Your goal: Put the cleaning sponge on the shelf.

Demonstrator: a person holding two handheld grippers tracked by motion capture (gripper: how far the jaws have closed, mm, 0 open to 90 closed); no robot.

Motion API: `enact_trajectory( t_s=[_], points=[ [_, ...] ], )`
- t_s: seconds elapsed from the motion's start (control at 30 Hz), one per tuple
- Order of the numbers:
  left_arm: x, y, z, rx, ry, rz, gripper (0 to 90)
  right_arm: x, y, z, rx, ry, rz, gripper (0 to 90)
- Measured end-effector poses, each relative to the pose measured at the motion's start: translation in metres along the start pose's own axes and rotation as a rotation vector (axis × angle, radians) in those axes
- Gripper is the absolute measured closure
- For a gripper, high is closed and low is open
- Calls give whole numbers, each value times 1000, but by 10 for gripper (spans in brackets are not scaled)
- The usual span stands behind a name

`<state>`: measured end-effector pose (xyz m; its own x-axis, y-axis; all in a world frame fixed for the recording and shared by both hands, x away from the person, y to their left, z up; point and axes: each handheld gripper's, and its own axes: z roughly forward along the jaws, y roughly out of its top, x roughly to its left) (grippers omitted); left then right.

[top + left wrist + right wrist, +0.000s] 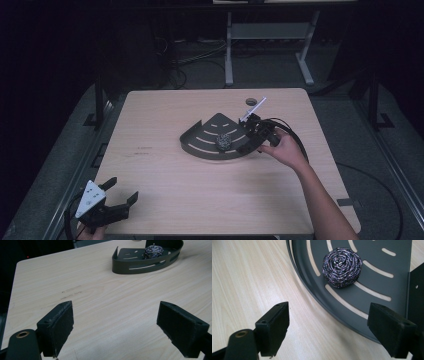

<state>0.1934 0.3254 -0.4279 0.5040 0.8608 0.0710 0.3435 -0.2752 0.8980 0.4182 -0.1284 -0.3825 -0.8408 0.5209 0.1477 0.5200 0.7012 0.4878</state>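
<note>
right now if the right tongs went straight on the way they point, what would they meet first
Most likely the curved rim of the dark slotted tray, which crosses between the open right tongs. Past it lies the steel wool scourer on the tray floor. Depth is hard to judge.

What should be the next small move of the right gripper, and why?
Probably ease the right gripper forward over the tray's rim toward the steel scourer. Its jaws stand open and empty, straddling the rim, and the scourer lies just beyond them on the slotted tray floor, untouched.
</note>
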Motion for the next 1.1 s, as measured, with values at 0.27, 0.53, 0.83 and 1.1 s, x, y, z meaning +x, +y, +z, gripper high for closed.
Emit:
enact_trajectory(
  t_s=[0.27,0.53,0.83,1.1],
  points=[
    [-1,0,1,4,-1,5,132,1,-9,-2,-13,2,7,175],
    [-1,0,1,4,0,6,133,1,-21,1,-11,6,20,175],
    [-2,0,1,6,0,3,132,4,-32,-1,-12,1,21,173],
    [-2,0,1,6,-1,5,133,9,-43,-1,-15,6,19,173]
  ],
)
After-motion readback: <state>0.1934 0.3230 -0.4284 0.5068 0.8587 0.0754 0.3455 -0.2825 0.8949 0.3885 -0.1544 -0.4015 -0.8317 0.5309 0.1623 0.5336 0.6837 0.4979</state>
